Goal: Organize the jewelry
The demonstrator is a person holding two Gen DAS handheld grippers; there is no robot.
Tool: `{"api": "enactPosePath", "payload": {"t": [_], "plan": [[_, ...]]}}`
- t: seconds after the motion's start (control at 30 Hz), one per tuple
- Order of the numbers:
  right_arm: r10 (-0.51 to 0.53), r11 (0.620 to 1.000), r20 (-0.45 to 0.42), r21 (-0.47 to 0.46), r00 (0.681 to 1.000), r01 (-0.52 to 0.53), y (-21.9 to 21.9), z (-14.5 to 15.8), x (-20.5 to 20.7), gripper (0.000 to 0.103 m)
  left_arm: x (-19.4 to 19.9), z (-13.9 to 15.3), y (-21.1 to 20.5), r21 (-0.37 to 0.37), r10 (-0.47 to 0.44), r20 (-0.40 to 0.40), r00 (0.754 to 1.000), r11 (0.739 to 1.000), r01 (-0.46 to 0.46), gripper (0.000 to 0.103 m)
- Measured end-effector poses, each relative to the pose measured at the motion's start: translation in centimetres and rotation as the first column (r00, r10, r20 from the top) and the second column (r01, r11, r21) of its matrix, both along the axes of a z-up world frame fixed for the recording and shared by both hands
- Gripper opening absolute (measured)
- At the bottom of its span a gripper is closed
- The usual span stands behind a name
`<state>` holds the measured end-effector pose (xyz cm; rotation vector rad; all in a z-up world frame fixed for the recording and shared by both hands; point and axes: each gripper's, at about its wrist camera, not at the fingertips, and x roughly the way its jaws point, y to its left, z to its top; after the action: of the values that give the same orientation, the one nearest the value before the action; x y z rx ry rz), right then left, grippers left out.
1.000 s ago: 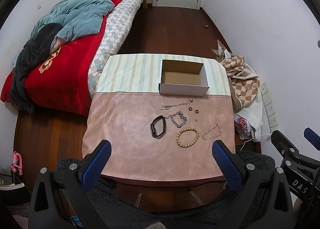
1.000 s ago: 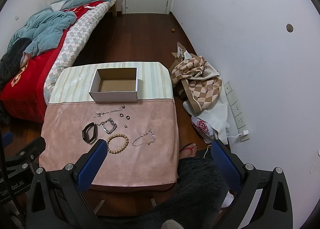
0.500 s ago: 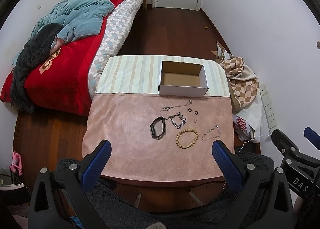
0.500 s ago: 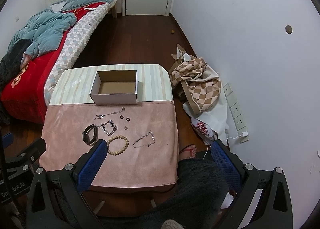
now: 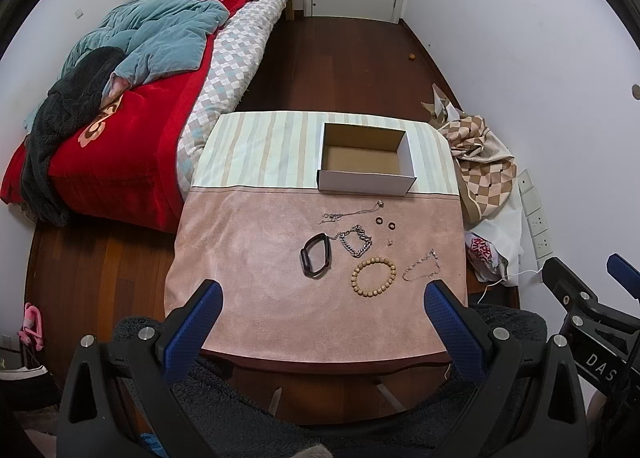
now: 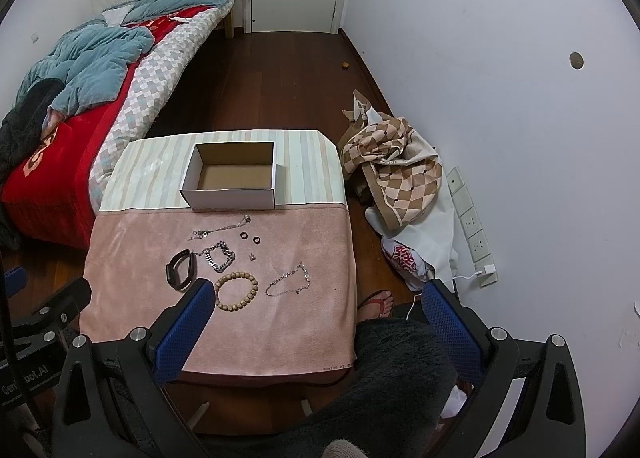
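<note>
Both grippers hang above the near edge of the pink-covered table (image 5: 248, 258), jaws spread wide and empty. The jewelry lies ahead of them, between the claws and the open white cardboard box (image 5: 366, 162), which holds nothing yet. From the left gripper (image 5: 324, 318) the round wooden bead bracelet (image 5: 374, 276) sits forward and slightly right. From the right gripper (image 6: 312, 318) the same bracelet (image 6: 236, 292) lies forward and left, just beyond its left finger, with the thin silver chain (image 6: 289, 280) almost dead ahead. The right gripper looks nearer to both.
</note>
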<state>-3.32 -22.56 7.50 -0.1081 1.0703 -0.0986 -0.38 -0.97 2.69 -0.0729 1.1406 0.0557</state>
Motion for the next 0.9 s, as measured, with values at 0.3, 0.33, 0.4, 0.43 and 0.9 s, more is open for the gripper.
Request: {"api": "enactPosePath", "payload": {"t": [0.3, 0.33, 0.4, 0.43, 0.9], "plan": [[0.005, 1.0, 0.004, 0.001, 1.0, -0.005, 0.1, 0.1, -0.2, 0.103, -0.2, 0.3, -0.1, -0.003, 0.004, 0.008, 1.0, 1.0, -0.004, 0.103], [0.005, 1.0, 0.006, 0.002, 1.0, -0.005, 0.1, 0.2, -0.2, 0.103, -0.3, 0.2, 0.0, -0.005, 0.004, 0.009, 1.0, 1.0, -0.004, 0.103], [0.005, 1.0, 0.009, 0.004, 1.0, -0.005, 0.1, 0.3, -0.3, 0.103, -0.4, 0.1, 0.0, -0.005, 0.002, 0.011, 1.0, 1.0, -0.002, 0.103], [0.003, 1.0, 0.011, 0.005, 1.0, -0.003, 0.1, 0.2, -0.2, 0.103, -0.3, 0.1, 0.1, 0.001, 0.005, 0.016, 1.0, 1.0, -0.005, 0.103], [-0.008, 0.991, -0.176, 0.133, 0.984, 0.032, -0.2, -15.7, 6.2, 0.092, 5.3, -12.1, 4.4, 0.155, 0.107, -0.063, 0.992, 0.983, -0.096, 0.103]]}}
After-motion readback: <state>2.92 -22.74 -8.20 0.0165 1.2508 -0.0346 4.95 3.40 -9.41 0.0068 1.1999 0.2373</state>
